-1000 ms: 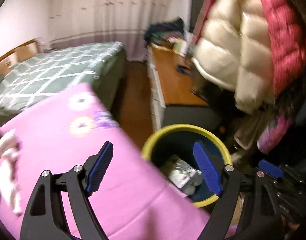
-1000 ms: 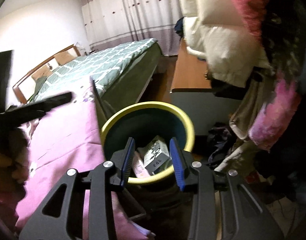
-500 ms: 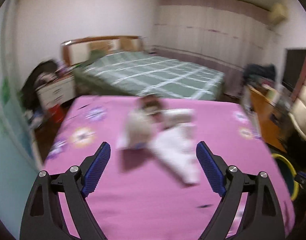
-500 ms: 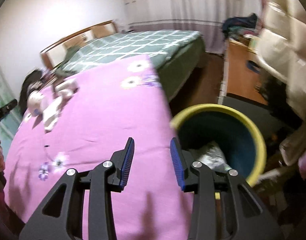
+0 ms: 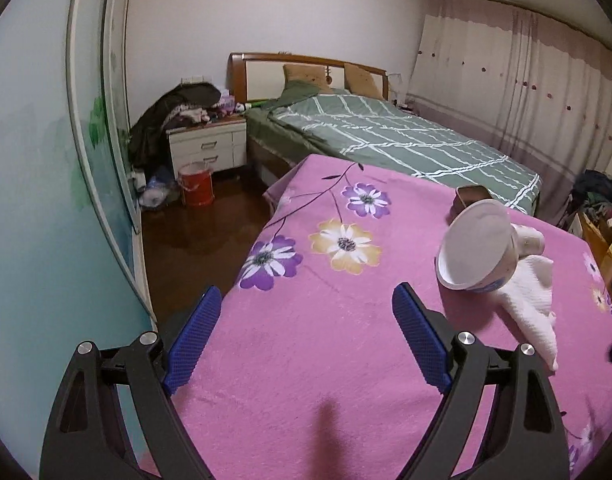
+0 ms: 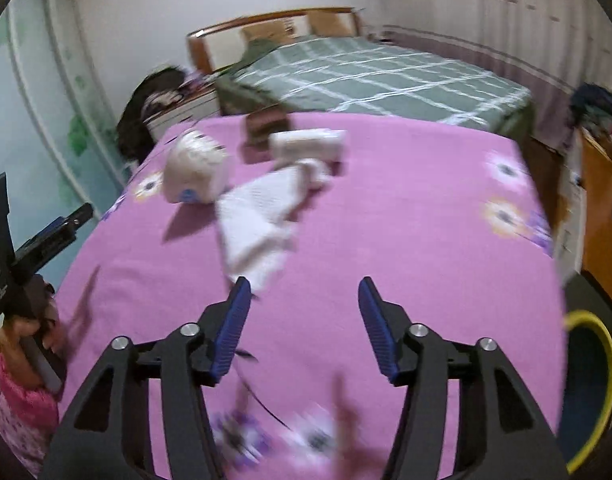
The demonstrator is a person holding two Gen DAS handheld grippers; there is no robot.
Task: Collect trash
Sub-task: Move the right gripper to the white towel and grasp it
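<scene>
Trash lies grouped on the pink flowered cover (image 5: pixel 306 360): a white paper bowl (image 5: pixel 476 252) tipped on its side, a crumpled white tissue (image 5: pixel 530 300) touching it, a small paper cup (image 5: pixel 530 240) just behind and a brown box (image 5: pixel 472 196) beyond — all at right of centre in the left wrist view, upper left of centre in the right wrist view. The yellow-rimmed bin (image 6: pixel 598 380) sits at the lower right edge of the right wrist view, off the cover's side.

The left gripper (image 5: pixel 306 344) is released, jaws wide, with only bare cover between them. The right gripper (image 6: pixel 303 320) is also empty and its jaws are opening; the tissue's near corner (image 6: pixel 253 236) lies just above its left finger.

The step in hand looks like reaching for the next pieces. To do it well, I would let the right gripper finish spreading, then bring it over the tissue's bunched middle, not its thin corner — a pinch on the edge may pull free. The left gripper needs to swing toward the bowl, taking its rim between the pads, since the bowl is wide and light and may roll.
</scene>
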